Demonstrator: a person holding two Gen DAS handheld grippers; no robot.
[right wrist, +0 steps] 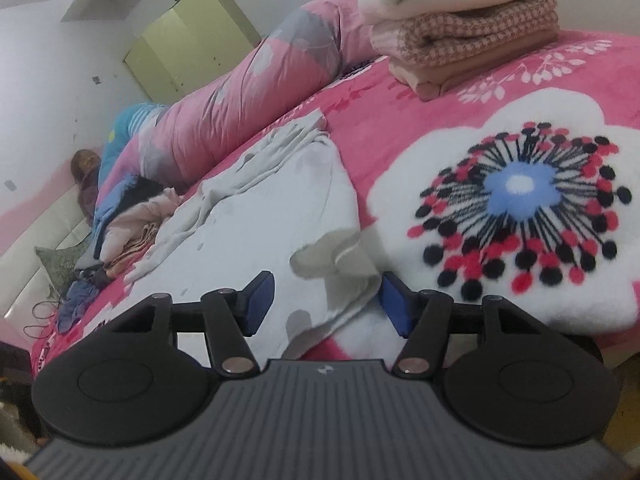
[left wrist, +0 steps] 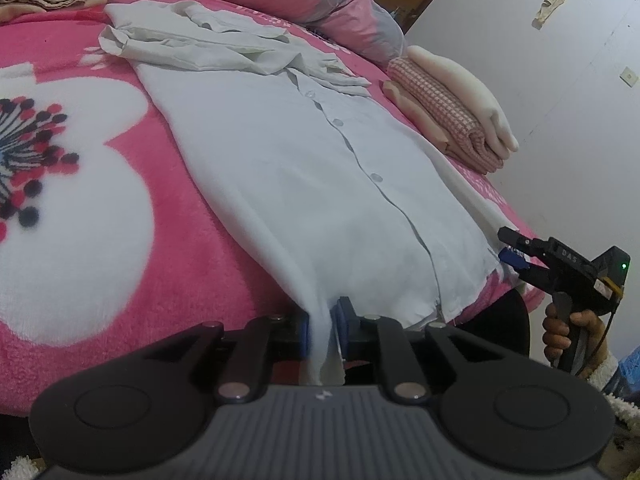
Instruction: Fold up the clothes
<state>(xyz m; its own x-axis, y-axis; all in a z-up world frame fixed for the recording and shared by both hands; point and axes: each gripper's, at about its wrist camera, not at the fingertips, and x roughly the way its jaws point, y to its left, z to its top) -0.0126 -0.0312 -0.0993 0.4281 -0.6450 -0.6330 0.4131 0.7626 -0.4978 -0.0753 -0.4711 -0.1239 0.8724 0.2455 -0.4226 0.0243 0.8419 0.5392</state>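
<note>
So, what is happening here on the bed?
A person is folding a pale button-up shirt spread on a pink blanket. The left gripper is shut on the shirt's hem. The right gripper is open around the other hem corner. A stack of folded clothes lies nearby.

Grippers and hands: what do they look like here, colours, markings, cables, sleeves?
Both grippers, left and right, are black with blue finger pads, ribbed grey bodies and round discs. The right one shows "DAS" lettering, a green light, a thin cable. The right hand wears a white fuzzy cuff.
</note>
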